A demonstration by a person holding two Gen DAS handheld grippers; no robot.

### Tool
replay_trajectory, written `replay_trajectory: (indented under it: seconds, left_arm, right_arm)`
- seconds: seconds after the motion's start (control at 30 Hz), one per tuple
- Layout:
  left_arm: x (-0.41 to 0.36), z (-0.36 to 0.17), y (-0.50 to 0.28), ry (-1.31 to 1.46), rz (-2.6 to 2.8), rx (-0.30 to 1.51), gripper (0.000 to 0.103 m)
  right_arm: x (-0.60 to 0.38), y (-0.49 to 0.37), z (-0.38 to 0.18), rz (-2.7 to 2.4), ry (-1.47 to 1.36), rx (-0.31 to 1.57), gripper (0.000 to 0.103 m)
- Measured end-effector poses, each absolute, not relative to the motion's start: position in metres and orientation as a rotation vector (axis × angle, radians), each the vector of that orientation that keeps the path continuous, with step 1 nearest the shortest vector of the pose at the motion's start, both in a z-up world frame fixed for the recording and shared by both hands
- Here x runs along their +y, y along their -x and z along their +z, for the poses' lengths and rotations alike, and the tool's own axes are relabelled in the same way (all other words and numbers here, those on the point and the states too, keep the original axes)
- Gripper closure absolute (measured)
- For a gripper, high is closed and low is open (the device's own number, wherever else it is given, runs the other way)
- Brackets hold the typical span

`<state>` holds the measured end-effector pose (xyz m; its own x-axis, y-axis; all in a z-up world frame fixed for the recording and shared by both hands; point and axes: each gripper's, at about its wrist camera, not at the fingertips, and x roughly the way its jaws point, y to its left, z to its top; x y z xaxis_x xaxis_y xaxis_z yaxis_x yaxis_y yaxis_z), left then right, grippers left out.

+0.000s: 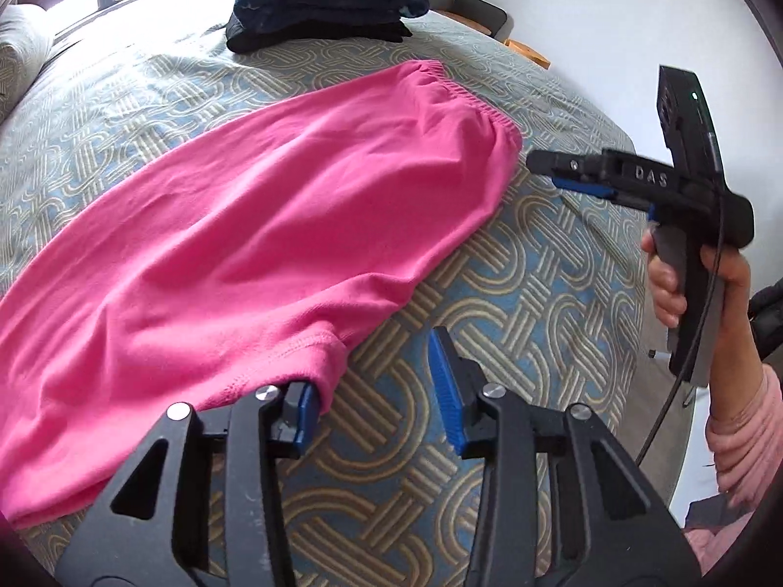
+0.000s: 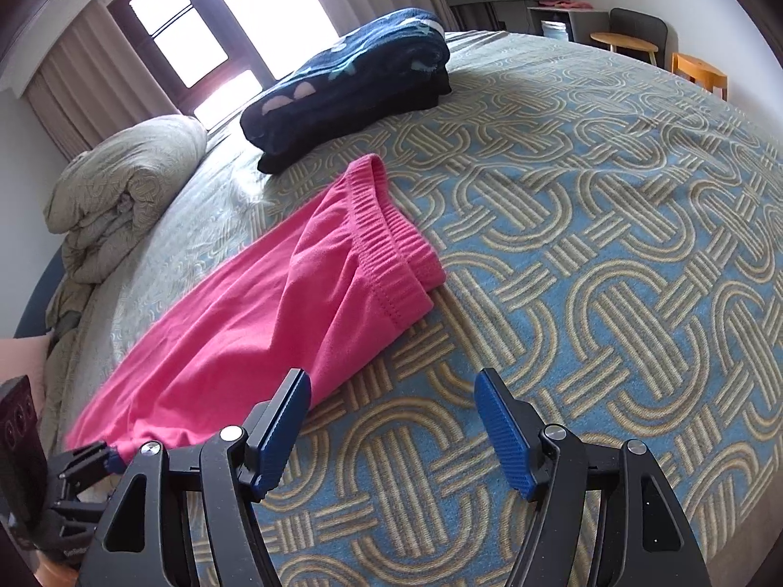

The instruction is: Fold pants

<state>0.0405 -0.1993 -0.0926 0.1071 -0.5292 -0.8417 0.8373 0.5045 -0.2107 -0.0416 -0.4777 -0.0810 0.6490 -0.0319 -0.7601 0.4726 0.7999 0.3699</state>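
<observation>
Both grippers are held low over the bed [image 2: 611,225], each with its jaws apart and nothing gripped. In the left wrist view the left gripper [image 1: 379,391] is seen at a moderate gap, its left pad just touching the hem end of the pants [image 1: 254,225], while the other pad stands clear over bare bedspread; no cloth lies between the pads. The right gripper [image 2: 391,420] is spread wider, with its left pad at the near edge of the pants below the waistband [image 2: 391,249] and only bedspread between its pads.

For the step in hand, judged to be the pick-up for a lengthwise fold, both layers of cloth should be taken well inside the pads at each end, not pinched at the very edge. The hem end should then be carried toward the waistband with the two hands kept level, so that the edges are brought together squarely and no slack is dragged along.

Bright pink and already doubled leg over leg, the pants are laid as one long strip slantwise across the bed, with soft wrinkles along the length. The waistband is gathered and elasticated, its near corner slightly lifted. Beyond it, well apart, a dark folded stack [image 2: 352,83] is seen.
</observation>
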Motion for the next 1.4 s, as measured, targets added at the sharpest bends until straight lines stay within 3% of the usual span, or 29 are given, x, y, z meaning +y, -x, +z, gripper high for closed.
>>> replay_trajectory:
  seconds: [0.23, 0.27, 0.3, 0.33, 0.47, 0.5, 0.67, 0.77, 0.83, 1.03, 1.13, 1.2, 1.27, 1.3, 1.33, 1.37, 1.4]
  left_arm:
    - [-0.193, -0.095, -0.042, -0.318, -1.020, 1.068, 0.068]
    - [-0.194, -0.095, -0.043, -0.314, -1.017, 1.070, 0.068]
    - [-0.194, -0.095, -0.043, -0.313, -1.014, 1.071, 0.068]
    - [-0.195, -0.094, -0.042, -0.311, -1.013, 1.072, 0.068]
    - [-0.194, -0.091, -0.041, -0.310, -1.004, 1.069, 0.068]
    - [-0.193, -0.089, -0.041, -0.305, -1.005, 1.069, 0.068]
    - [-0.190, -0.082, -0.038, -0.274, -1.026, 1.057, 0.068]
    - [-0.194, -0.092, -0.036, -0.304, -1.009, 1.076, 0.068]
    - [-0.194, -0.098, -0.035, -0.310, -1.000, 1.088, 0.068]
    - [-0.192, -0.100, -0.034, -0.301, -0.988, 1.098, 0.068]
    - [-0.192, -0.101, -0.034, -0.295, -0.981, 1.099, 0.068]
    - [-0.192, -0.102, -0.034, -0.289, -0.977, 1.104, 0.068]
    - [-0.193, -0.103, -0.034, -0.290, -0.971, 1.110, 0.068]
    - [-0.193, -0.104, -0.035, -0.288, -0.968, 1.113, 0.068]
    - [-0.194, -0.104, -0.035, -0.288, -0.967, 1.115, 0.068]
    - [-0.194, -0.104, -0.035, -0.288, -0.966, 1.115, 0.068]
    - [-0.195, -0.103, -0.035, -0.289, -0.965, 1.111, 0.068]
  right_arm:
    - [-0.494, 0.018, -0.078, -0.282, -0.536, 0.805, 0.031]
    - [-0.494, 0.015, -0.077, -0.270, -0.532, 0.799, 0.036]
    - [-0.493, 0.011, -0.077, -0.250, -0.519, 0.799, 0.063]
    - [-0.491, 0.007, -0.077, -0.236, -0.493, 0.815, 0.077]
    - [-0.488, -0.004, -0.081, -0.269, -0.428, 0.863, 0.089]
    - [-0.489, -0.003, -0.079, -0.279, -0.424, 0.860, 0.097]
    - [-0.507, 0.009, -0.059, -0.347, -0.445, 0.816, 0.097]
    - [-0.510, 0.005, -0.063, -0.353, -0.402, 0.861, 0.091]
    - [-0.512, -0.001, -0.082, -0.411, -0.350, 0.960, 0.080]
    - [-0.542, 0.025, -0.079, -0.405, -0.536, 0.894, 0.070]
    - [-0.541, 0.015, -0.070, -0.316, -0.545, 0.862, 0.049]
    - [-0.537, 0.001, -0.069, -0.256, -0.554, 0.845, 0.026]
    - [-0.533, -0.017, -0.076, -0.199, -0.564, 0.873, 0.021]
    - [-0.530, -0.026, -0.083, -0.183, -0.574, 0.908, 0.025]
    - [-0.527, -0.033, -0.089, -0.189, -0.576, 0.946, 0.038]
    - [-0.523, -0.037, -0.092, -0.238, -0.542, 0.972, 0.078]
    - [-0.520, -0.037, -0.091, -0.271, -0.509, 0.977, 0.079]
